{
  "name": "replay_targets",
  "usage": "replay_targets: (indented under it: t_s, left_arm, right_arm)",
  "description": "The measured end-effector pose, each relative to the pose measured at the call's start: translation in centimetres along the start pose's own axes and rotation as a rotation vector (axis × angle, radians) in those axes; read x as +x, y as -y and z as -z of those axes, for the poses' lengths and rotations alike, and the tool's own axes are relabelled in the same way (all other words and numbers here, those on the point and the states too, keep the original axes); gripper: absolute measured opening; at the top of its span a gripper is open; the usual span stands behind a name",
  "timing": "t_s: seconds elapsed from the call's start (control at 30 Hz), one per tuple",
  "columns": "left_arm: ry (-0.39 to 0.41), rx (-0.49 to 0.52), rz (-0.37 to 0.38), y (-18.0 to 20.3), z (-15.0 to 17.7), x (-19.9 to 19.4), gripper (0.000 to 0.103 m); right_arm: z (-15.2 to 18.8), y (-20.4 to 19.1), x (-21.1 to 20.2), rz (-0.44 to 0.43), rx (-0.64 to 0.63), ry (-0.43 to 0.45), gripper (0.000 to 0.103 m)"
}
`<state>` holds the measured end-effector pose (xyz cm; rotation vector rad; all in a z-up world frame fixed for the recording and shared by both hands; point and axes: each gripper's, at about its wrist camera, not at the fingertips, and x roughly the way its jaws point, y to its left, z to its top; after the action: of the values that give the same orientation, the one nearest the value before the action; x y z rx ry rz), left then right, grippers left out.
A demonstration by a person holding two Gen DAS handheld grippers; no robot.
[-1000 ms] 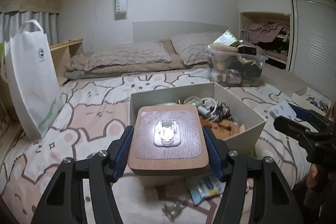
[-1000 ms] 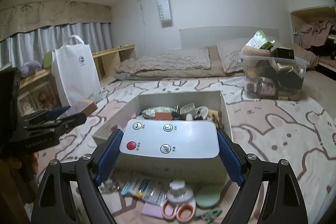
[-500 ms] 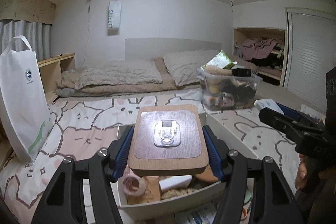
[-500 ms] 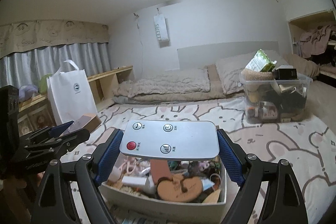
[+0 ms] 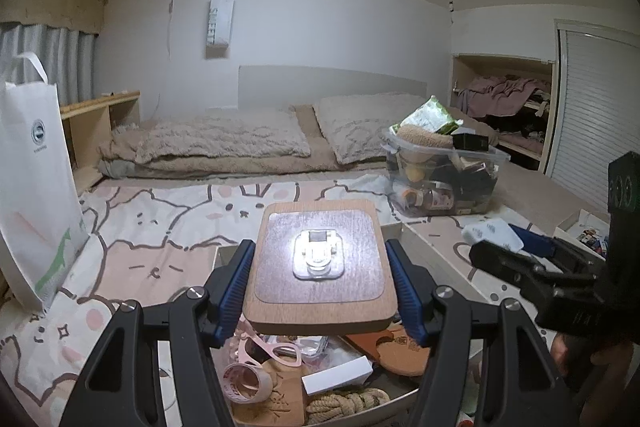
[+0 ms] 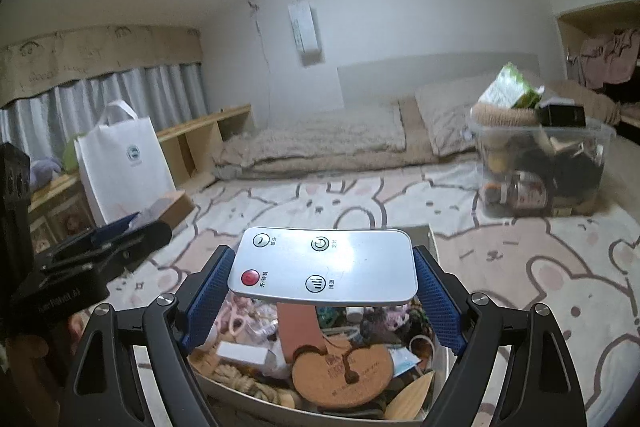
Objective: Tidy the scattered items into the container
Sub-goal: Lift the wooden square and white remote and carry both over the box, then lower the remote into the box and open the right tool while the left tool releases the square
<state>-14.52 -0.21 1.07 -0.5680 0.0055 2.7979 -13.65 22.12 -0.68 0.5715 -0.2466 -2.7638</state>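
The left gripper [image 5: 320,291] clamps a wooden plaque [image 5: 320,263] by its side edges, and the right gripper [image 6: 322,291] holds a silver remote [image 6: 324,267] the same way. Both are carried level over the open white box [image 6: 434,247], which is crowded with a cork board [image 6: 342,373], rope [image 5: 344,401] and tape [image 5: 246,383]. This looks like the drop-off step: next, lower each and part the jaws over a gap. The remote's long axis runs crosswise between the pads. Beyond, a clear bin [image 6: 540,163] sits on the bedspread [image 6: 520,247].
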Motion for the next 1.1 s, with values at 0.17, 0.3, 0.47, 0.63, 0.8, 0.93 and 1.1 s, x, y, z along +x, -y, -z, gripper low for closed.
replay_targets:
  t_s: [0.17,0.3,0.47,0.63,0.8,0.93,1.1]
  left_arm:
    - [-0.045,-0.017,-0.003,-0.4,1.1,1.8,0.064]
    - [-0.086,-0.040,-0.004,-0.9,2.2,3.4,0.064]
    - [-0.124,-0.059,-0.012,-1.6,3.2,4.6,0.064]
    - [-0.156,-0.088,-0.021,-2.4,3.9,5.5,0.064]
    - [-0.179,-0.097,-0.023,-2.7,4.4,6.0,0.064]
    - [-0.201,-0.093,-0.016,-2.4,4.7,6.6,0.064]
    - [-0.225,-0.082,-0.013,-2.1,5.1,7.4,0.064]
  right_arm:
    - [1.5,0.5,2.1,0.002,0.008,-0.073,0.088]
    - [2.8,0.5,3.7,0.000,0.007,-0.138,0.088]
    - [4.2,0.1,5.1,0.007,-0.008,-0.210,0.088]
    - [5.0,-0.2,5.5,0.018,-0.020,-0.242,0.088]
    - [5.1,0.2,5.3,0.017,-0.006,-0.248,0.088]
    - [5.3,0.4,5.5,0.034,-0.005,-0.276,0.088]
    - [5.7,0.5,5.8,0.048,-0.008,-0.286,0.096]
